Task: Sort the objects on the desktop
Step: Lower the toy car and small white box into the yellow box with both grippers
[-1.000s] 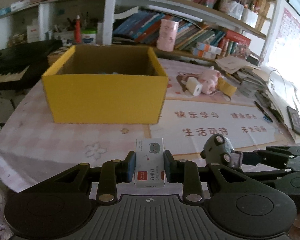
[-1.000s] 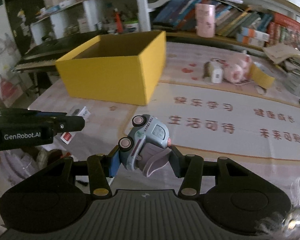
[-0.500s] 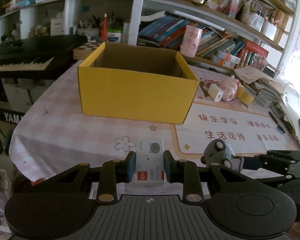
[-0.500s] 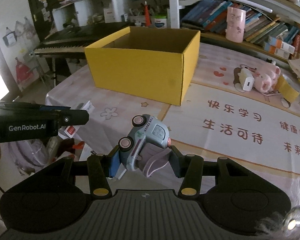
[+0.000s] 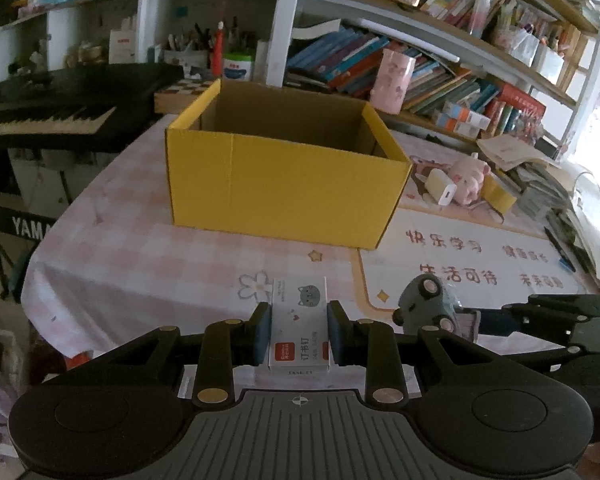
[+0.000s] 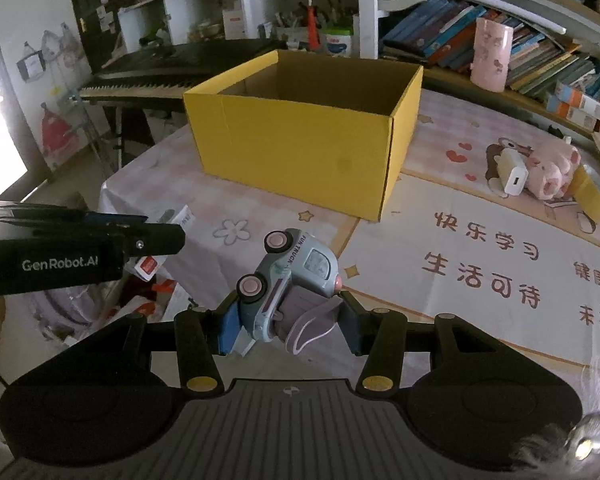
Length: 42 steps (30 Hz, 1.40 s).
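The left tool (image 5: 299,332) clamps a staple box (image 5: 300,326), and the right tool (image 6: 286,320) clamps a toy truck (image 6: 290,288) tilted on its side. Both are held short of the yellow box (image 5: 284,184), which stands open-topped on the desk (image 5: 140,248). A charger (image 6: 510,178) and a pink plush (image 6: 550,170) lie right of the yellow box.

Light level: dim indoors; my views are dull and slightly muddy in colour.
Source, left wrist view: daylight blows out white at the far right edge.
Source, right wrist view: a bright overexposed patch at the left edge.
Shadows: the yellow box (image 5: 284,188) is dark inside; my black gripper bodies lose detail.
Distortion: strong fisheye; shelves (image 5: 420,12) bow, corners vignette to black.
Focus: centre fairly sharp; a blurred, glinting smear sits at the lower right of the right wrist view.
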Available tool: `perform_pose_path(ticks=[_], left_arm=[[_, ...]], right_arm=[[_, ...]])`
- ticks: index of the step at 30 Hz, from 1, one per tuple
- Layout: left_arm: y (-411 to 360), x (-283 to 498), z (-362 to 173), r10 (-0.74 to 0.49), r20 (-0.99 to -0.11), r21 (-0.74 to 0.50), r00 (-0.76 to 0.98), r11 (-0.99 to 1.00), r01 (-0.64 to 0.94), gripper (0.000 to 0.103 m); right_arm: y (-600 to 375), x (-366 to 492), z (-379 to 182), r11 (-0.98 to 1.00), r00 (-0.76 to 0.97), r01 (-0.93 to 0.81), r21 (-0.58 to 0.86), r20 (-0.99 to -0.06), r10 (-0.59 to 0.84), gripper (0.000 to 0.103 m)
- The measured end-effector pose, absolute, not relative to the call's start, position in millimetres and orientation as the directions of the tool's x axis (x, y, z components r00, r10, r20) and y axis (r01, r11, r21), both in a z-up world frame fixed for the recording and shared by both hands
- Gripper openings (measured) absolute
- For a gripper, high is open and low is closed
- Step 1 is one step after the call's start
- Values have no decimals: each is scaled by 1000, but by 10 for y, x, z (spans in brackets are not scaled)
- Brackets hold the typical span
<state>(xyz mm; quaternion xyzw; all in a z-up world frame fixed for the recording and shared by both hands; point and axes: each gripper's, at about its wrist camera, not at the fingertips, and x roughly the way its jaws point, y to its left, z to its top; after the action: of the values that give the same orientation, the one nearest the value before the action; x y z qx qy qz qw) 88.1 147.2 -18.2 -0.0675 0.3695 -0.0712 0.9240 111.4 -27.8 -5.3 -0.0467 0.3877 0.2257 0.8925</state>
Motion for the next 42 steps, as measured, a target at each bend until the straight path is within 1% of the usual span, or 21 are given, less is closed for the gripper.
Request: perform_pose_path(ticks=[5, 9, 16, 22, 26, 29, 34, 42], left_arm=[[1484, 976, -201, -170, -681, -178, 712, 982, 64, 28], [1491, 1071, -154, -152, -674, -159, 723, 986, 59, 28], [1483, 1318, 136, -113, -596, -129, 795, 991, 44, 28], [1503, 1661, 360, -89, -530, -126, 843, 992, 25, 28], [1496, 1952, 390, -71, -515, -116, 854, 993, 12, 28], [1485, 2228, 338, -41, -519, -74, 854, 997, 2, 28], [1530, 2690, 191, -18, -566, -53, 824, 999, -14, 28], [1498, 3134, -46, -7, -652, -2, 758, 1000, 7, 28]], right_arm=[[-266, 1199, -67, 886, 584, -454, 92, -721, 373, 47], [-294, 1332, -15, 887, 598, -450, 104, -702, 386, 47], [-289, 1677, 264, 872, 634, -466, 151, -630, 449, 47], [-272, 2035, 531, 843, 653, -515, 157, -565, 504, 47], [-266, 2335, 645, 832, 671, -537, 136, -529, 520, 47], [-241, 2607, 676, 830, 683, -548, 107, -516, 517, 47], [-148, 3057, 535, 825, 672, -564, 40, -559, 486, 47], [21, 3526, 143, 775, 585, -631, -46, -684, 436, 47]])
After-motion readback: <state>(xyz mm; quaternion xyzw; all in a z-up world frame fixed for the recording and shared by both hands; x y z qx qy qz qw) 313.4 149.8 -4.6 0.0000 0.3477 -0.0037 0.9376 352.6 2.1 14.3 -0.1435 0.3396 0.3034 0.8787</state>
